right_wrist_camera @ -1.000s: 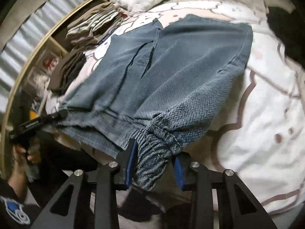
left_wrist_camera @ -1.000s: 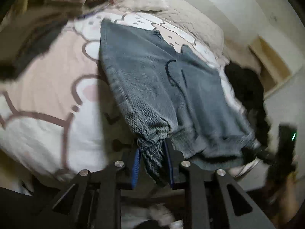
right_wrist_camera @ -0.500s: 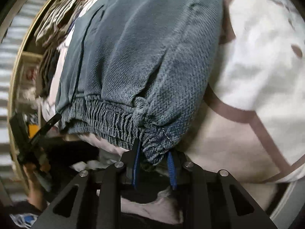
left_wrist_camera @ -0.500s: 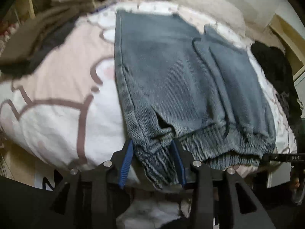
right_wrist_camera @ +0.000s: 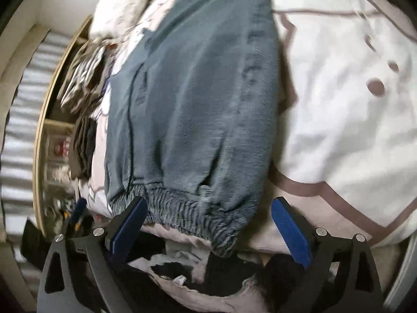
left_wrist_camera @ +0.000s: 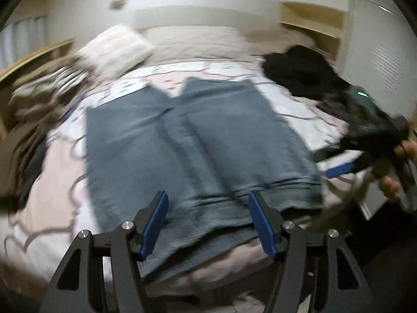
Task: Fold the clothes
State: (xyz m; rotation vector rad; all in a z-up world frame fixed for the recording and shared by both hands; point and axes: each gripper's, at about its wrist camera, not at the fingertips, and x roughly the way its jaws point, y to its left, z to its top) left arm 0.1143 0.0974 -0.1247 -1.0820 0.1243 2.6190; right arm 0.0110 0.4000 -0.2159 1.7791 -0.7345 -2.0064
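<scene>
Grey-blue denim shorts (left_wrist_camera: 198, 143) lie spread flat on the bed, legs pointing away, elastic waistband at the near bed edge. They also show in the right wrist view (right_wrist_camera: 192, 104). My left gripper (left_wrist_camera: 207, 221) is open, its blue pads above the waistband and holding nothing. My right gripper (right_wrist_camera: 208, 232) is open in front of the waistband's right corner (right_wrist_camera: 224, 237), holding nothing. The right gripper also appears at the right of the left wrist view (left_wrist_camera: 338, 168).
The bed cover (right_wrist_camera: 338, 99) is white and pink with brown outlines. A black garment (left_wrist_camera: 299, 75) lies at the back right. Folded clothes (right_wrist_camera: 80, 78) are stacked along the left by a wooden shelf (right_wrist_camera: 41, 135). A white pillow (left_wrist_camera: 114, 49) lies at the head.
Both grippers have opened and let go of the waistband. The shorts now lie flat on the bed. Both grippers have pulled back a little.
</scene>
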